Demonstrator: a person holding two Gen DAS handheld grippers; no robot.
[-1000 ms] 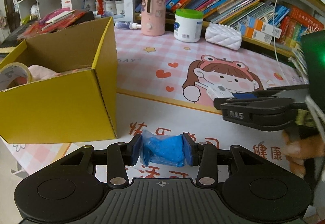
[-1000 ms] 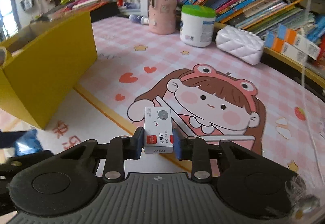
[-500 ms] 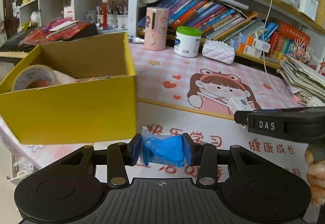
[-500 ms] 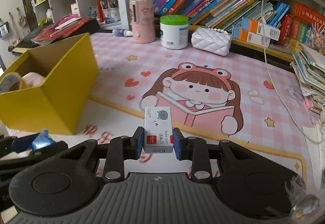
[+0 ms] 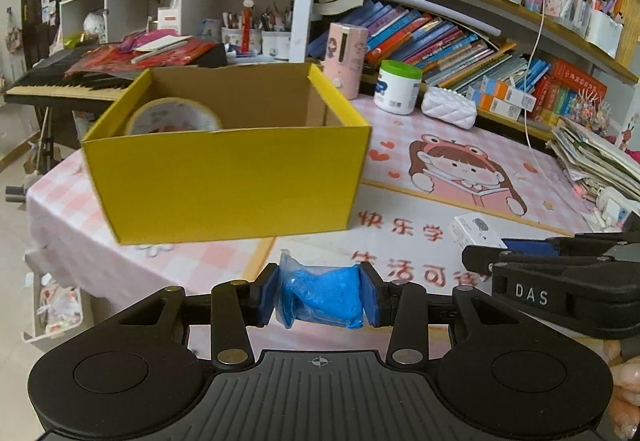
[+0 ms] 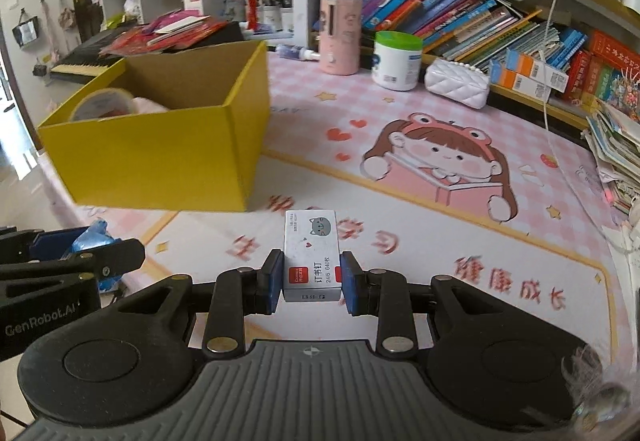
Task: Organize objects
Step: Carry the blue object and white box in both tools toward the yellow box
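My left gripper (image 5: 320, 295) is shut on a blue bag of clay (image 5: 322, 297), held above the table in front of the yellow cardboard box (image 5: 224, 177). My right gripper (image 6: 308, 281) is shut on a small white staples box (image 6: 312, 255) with a grey cat print, held above the mat. The yellow box (image 6: 160, 157) is open on top and holds a tape roll (image 5: 172, 115) and something pink (image 6: 148, 105). The right gripper shows at the right of the left wrist view (image 5: 492, 245), the left gripper at the left of the right wrist view (image 6: 86, 245).
A pink cartoon mat (image 6: 440, 157) covers the table. At the back stand a pink cylinder (image 6: 340, 35), a white jar with a green lid (image 6: 396, 61) and a white quilted purse (image 6: 456, 83). Bookshelves lie behind, a paper stack (image 6: 620, 157) at right, a keyboard (image 5: 60, 85) at left.
Both grippers have risen and drawn back from the table with their objects still held. The yellow box now appears farther away, more centred, and its inside shows.
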